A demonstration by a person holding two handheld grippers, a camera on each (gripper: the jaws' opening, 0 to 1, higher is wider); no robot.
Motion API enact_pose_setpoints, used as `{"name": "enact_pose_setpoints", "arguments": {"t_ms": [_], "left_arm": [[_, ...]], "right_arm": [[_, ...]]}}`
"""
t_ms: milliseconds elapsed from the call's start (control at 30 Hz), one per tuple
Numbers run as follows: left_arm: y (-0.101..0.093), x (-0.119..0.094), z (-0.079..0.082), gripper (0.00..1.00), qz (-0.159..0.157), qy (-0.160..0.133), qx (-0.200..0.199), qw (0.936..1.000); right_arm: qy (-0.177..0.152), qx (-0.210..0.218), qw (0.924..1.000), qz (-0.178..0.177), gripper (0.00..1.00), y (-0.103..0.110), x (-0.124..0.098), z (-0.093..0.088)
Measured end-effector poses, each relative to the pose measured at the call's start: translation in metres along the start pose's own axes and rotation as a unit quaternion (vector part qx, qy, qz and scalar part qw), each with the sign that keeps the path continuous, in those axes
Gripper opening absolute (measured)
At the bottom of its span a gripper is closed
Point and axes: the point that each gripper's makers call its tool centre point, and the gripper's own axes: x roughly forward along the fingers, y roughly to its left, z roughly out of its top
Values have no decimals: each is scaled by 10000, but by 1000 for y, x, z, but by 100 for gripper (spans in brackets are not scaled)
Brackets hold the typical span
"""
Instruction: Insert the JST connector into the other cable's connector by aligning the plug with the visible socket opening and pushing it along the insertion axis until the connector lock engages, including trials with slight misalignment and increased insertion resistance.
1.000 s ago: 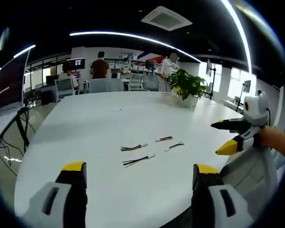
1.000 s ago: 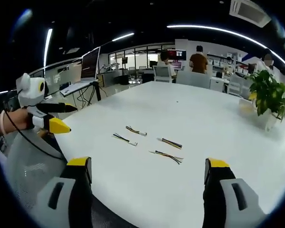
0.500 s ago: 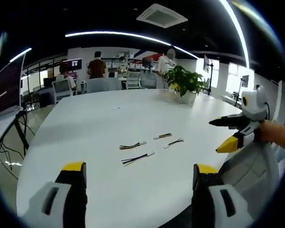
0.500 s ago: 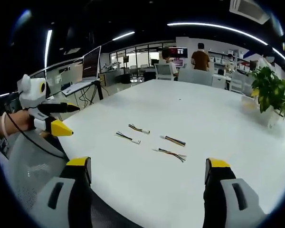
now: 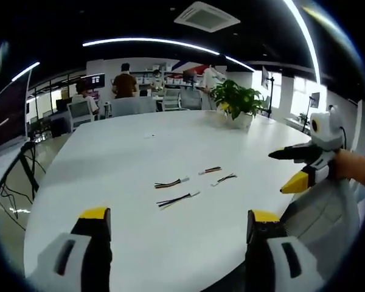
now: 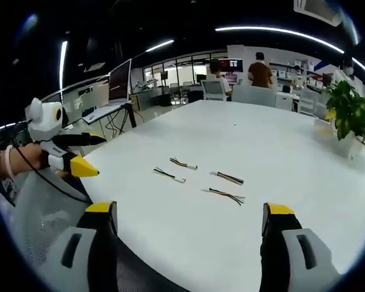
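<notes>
four cables (image 5: 191, 183), loose mid-counter (image 5: 128, 152), plant (image 5: 237, 104) at far edge.
left gripper (image 5: 176, 243) and right gripper (image 6: 188, 237): jaws released, empty, well short of cables. step: pre-grasp; next, likely reach in and pick one cable per gripper.
</notes>
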Motion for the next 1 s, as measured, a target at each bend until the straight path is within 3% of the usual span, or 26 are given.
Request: {"name": "enact_pose_setpoints", "arguments": {"t_ms": [267, 367, 533, 767, 867, 1000], "left_arm": [[-1, 3, 0, 91, -55, 70, 20, 10000], [-6, 4, -6, 91, -192, 235, -15, 9995], [-12, 7, -12, 90, -322, 401, 56, 9987], [-12, 8, -14, 90, -360, 462, 97, 9982], [-10, 8, -13, 91, -333, 455, 57, 9984], [-11, 8, -12, 92, -333, 498, -19, 9982]], "right_arm": [[-102, 46, 9999, 47, 99, 2, 2, 6], [-141, 49, 9999, -29, 99, -1, 0, 8], [21, 42, 10000, -49, 99, -2, 2, 2], [169, 203, 9993, 253, 100, 8, 7, -5], [37, 185, 9994, 299, 99, 11, 6, 1], [-55, 600, 9975, 369, 98, 10, 6, 7]]}}
